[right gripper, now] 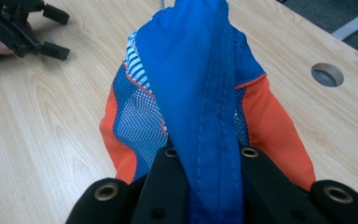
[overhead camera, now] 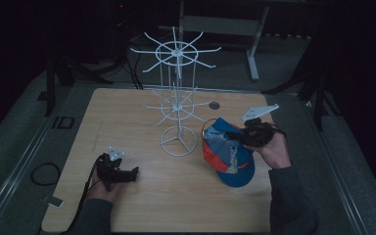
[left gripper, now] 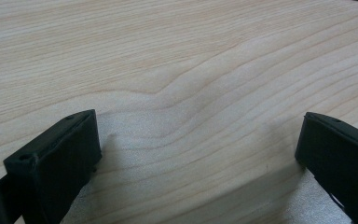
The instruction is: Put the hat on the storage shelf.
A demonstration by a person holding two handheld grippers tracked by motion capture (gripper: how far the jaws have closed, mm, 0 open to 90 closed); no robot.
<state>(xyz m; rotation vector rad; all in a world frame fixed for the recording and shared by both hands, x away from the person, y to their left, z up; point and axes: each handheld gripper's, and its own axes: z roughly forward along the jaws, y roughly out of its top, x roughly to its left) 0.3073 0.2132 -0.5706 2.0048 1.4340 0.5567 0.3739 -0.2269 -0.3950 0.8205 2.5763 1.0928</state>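
Your right gripper point(right gripper: 205, 186) is clamped on a fold of the blue fabric of the cap point(overhead camera: 227, 149), jaws pinched tight with the cloth bunched between them; in the right gripper view the cap's blue, orange and mesh panels hang away from the jaws over the wood. From the high view the cap sits at the right half of the table point(overhead camera: 127, 112), just right of the round base of the white wire rack point(overhead camera: 177, 105), close to it but apart, with its lower brim towards the near edge. Your right hand point(overhead camera: 274, 149) comes in from the near right, wrist turned so the gripper points left and slightly away from you, towards the rack. There is a small round hole point(overhead camera: 214, 105) in the tabletop just behind the cap. Room to move is best on the left and along the near side, where bare wood runs from the rack's base to the edges; the rack's spokes spread out above the table's middle. Your left gripper point(overhead camera: 136, 171) rests low at the near left, pointing right, jaws spread wide over bare wood with nothing between them, well apart from the cap.
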